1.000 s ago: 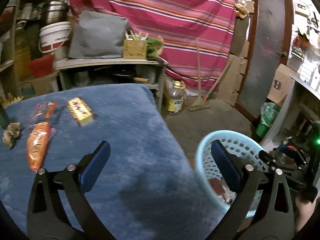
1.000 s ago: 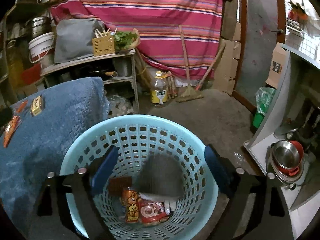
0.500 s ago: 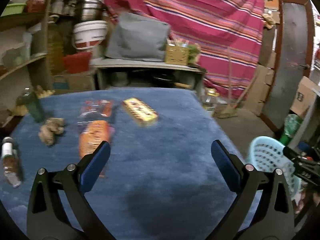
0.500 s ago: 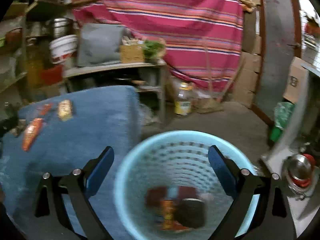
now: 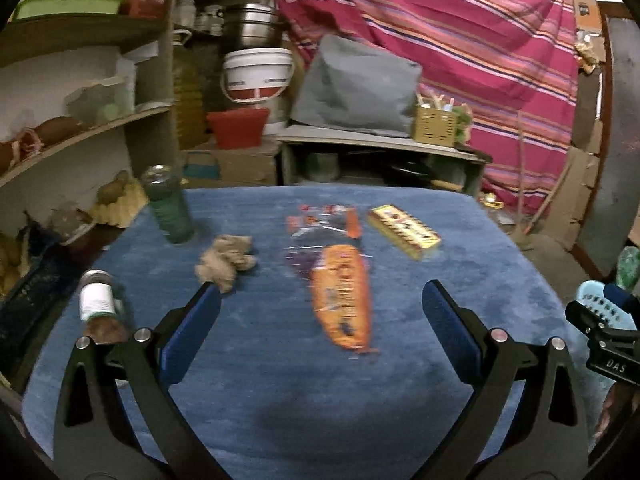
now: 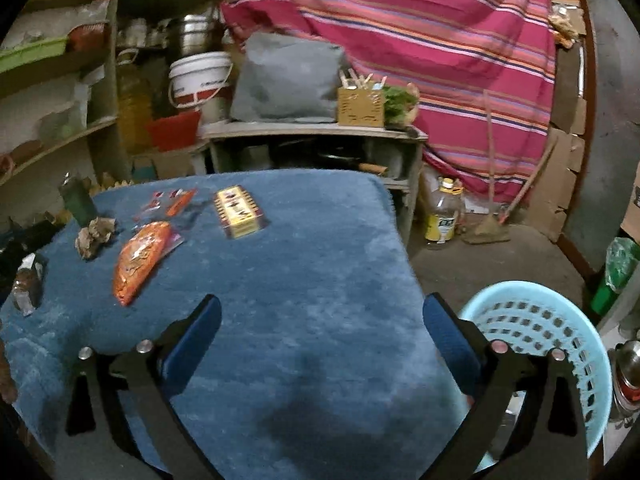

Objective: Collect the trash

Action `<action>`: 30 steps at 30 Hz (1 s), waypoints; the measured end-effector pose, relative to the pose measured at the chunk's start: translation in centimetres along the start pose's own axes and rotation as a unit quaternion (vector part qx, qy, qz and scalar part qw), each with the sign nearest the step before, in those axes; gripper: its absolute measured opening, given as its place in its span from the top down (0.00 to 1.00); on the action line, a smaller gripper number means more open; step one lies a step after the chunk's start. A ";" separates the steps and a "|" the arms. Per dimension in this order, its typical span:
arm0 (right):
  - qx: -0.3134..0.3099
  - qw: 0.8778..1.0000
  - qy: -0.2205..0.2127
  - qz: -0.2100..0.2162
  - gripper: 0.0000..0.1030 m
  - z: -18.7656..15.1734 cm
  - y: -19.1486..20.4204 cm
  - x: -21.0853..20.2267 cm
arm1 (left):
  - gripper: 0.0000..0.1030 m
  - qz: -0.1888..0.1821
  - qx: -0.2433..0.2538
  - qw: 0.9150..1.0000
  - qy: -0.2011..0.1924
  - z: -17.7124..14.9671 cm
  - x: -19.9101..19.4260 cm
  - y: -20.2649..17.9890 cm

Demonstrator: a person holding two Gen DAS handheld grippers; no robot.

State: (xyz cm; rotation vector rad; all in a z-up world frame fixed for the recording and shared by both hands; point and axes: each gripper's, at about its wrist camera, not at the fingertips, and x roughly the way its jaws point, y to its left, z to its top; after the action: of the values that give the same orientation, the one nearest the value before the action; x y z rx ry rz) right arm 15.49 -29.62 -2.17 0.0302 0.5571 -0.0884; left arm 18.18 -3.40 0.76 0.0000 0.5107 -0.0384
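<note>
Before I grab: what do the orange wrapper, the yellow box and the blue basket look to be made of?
Orange wrapper: thin glossy plastic film, judging by its crinkles and shine. Yellow box: probably printed cardboard, with flat faces and crisp edges. Blue basket: moulded rigid plastic, smooth, its wall perforated with rows of holes.

1. Blue basket (image 6: 560, 328): interior hidden from the right wrist view; right tongs' arm covers its near left rim. In the left wrist view only a sliver shows at the right edge.
2. Orange wrapper (image 5: 344, 292): print blurred, unreadable.
3. Yellow box (image 5: 404, 232): label smeared.
4. Small bottle (image 5: 98, 304): blurred; base behind left tongs' arm.
5. Crumpled brown lump (image 5: 226, 258): material not discernible.
6. Table (image 6: 320, 260): near edge cut off below.
</note>
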 end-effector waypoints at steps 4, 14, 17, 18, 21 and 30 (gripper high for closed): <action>-0.013 1.000 0.008 0.007 0.04 -0.1 2.3 1.1 | 0.05 0.021 0.018 1.000 -0.001 -0.4 0.4 2.1; -0.009 0.999 0.005 0.044 0.04 -0.4 6.7 3.9 | 0.05 0.043 0.006 0.999 0.008 -1.3 2.3 6.8; -0.010 1.000 -0.006 0.025 0.04 -0.3 7.2 4.2 | 0.05 0.046 0.001 0.999 0.006 -1.0 2.9 7.7; -0.008 1.000 -0.009 0.027 0.04 -0.2 7.2 4.2 | 0.05 0.043 -0.005 0.999 0.008 -0.9 3.2 8.0; 0.003 0.999 0.009 0.039 0.04 0.1 7.3 4.9 | 0.05 0.030 -0.018 0.999 0.032 -0.7 4.5 8.8; 0.000 0.997 0.074 0.030 0.04 0.1 8.3 8.0 | 0.05 0.049 -0.056 0.996 0.042 -0.2 7.0 11.0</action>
State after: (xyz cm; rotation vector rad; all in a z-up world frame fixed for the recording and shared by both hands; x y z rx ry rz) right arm 23.06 -21.99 -6.30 0.0547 0.7033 -0.0273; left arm 24.55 7.33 -2.91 -0.0833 0.5963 0.0873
